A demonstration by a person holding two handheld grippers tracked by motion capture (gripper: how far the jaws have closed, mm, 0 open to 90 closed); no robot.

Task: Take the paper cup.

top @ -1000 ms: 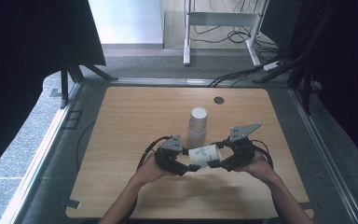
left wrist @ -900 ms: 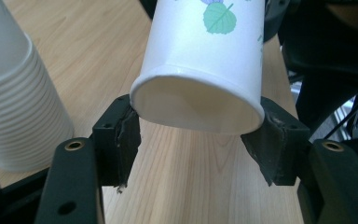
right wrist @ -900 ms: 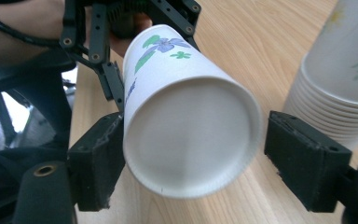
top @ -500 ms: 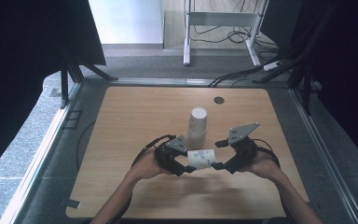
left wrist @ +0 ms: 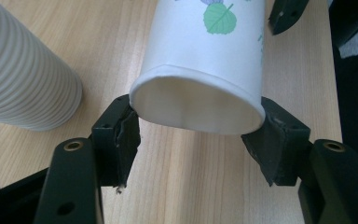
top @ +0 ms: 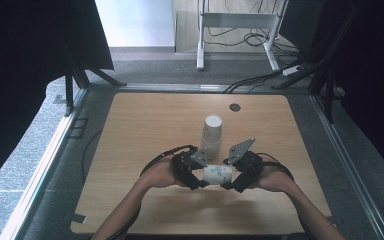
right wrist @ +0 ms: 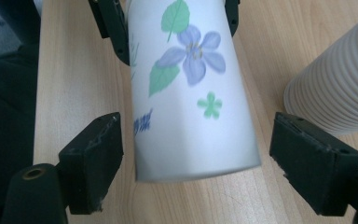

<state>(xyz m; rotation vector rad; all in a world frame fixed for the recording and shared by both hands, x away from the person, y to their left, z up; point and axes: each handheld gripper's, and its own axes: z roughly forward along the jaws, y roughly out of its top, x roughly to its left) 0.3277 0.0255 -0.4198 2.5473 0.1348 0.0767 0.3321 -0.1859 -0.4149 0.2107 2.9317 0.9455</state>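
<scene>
Fingers point(left wrist: 121, 135) of the left gripper point(top: 190, 167) are pinching the rim of the floral paper cup point(top: 217, 174), slightly flattening it; the right gripper point(top: 242, 170) is hanging open around its base, untouching. Over the last second both have been drawing nearer the person, carrying the cup lying sideways from the cup stack point(top: 212, 135) above the table point(top: 145, 120), suggesting separation is done.

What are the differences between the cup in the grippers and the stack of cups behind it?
The cup lies on its side between the grippers; the stack stands upright on the table. The cup carries printed flowers and leaves; the stack looks plain white. The cup is single, the stack many nested rims. The left gripper pinches the cup; nothing touches the stack. Both are white paper cups.
</scene>
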